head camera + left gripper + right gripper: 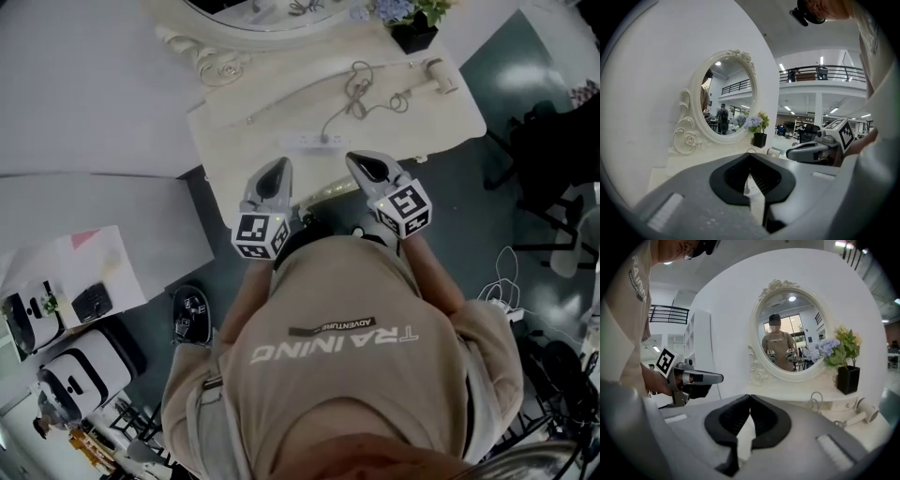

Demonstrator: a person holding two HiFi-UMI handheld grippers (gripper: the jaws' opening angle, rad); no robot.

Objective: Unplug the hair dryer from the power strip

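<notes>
A cream hair dryer (438,75) lies at the far right of the cream vanity table (234,127). Its looped cord (360,94) runs to a white power strip (313,141) near the table's front edge. Both grippers hover just in front of the strip, above the table edge. My left gripper (279,167) is shut and empty. My right gripper (358,160) is also shut and empty. The strip (751,185) shows through the gap below the left jaws. In the right gripper view the dryer (863,410) and cord (816,401) lie right of the jaws.
An oval mirror (793,338) in a white ornate frame stands at the back of the table, with a potted plant (413,25) beside it. White cases (80,366) sit on the floor at left. Loose cables (506,291) and a black chair (548,159) are at right.
</notes>
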